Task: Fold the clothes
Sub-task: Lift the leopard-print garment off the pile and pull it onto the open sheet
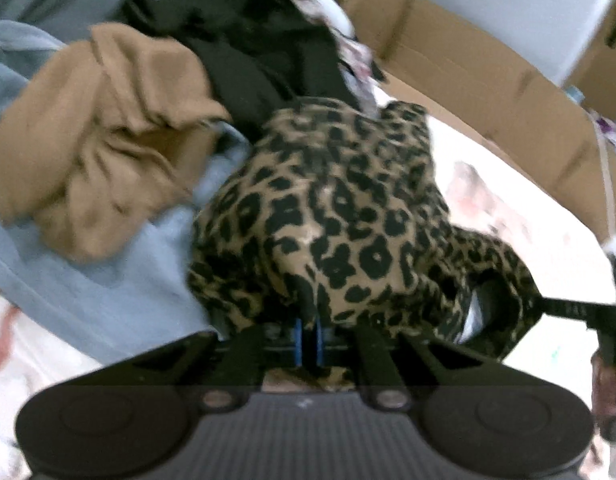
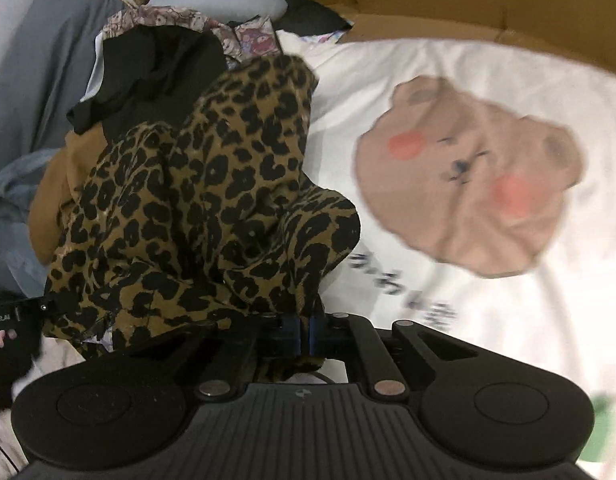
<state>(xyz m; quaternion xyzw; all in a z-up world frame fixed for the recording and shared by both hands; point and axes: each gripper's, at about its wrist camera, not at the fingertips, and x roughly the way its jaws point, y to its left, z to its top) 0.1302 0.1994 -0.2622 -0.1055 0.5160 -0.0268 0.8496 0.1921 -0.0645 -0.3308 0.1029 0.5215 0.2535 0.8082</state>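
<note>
Both the left tongs [image 1: 308, 330] and the right tongs [image 2: 305, 330] pinch the brown, black-spotted leopard-print cloth [image 1: 340, 216], which bunches up from each toward the frame's upper middle.

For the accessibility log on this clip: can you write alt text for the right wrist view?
The right gripper, jaws shut, pinches a bunched leopard-print garment that rises in front of the camera. To its right lies a white sheet printed with a cartoon bear face; behind it sit black clothing, tan clothing and a cardboard box.
</note>
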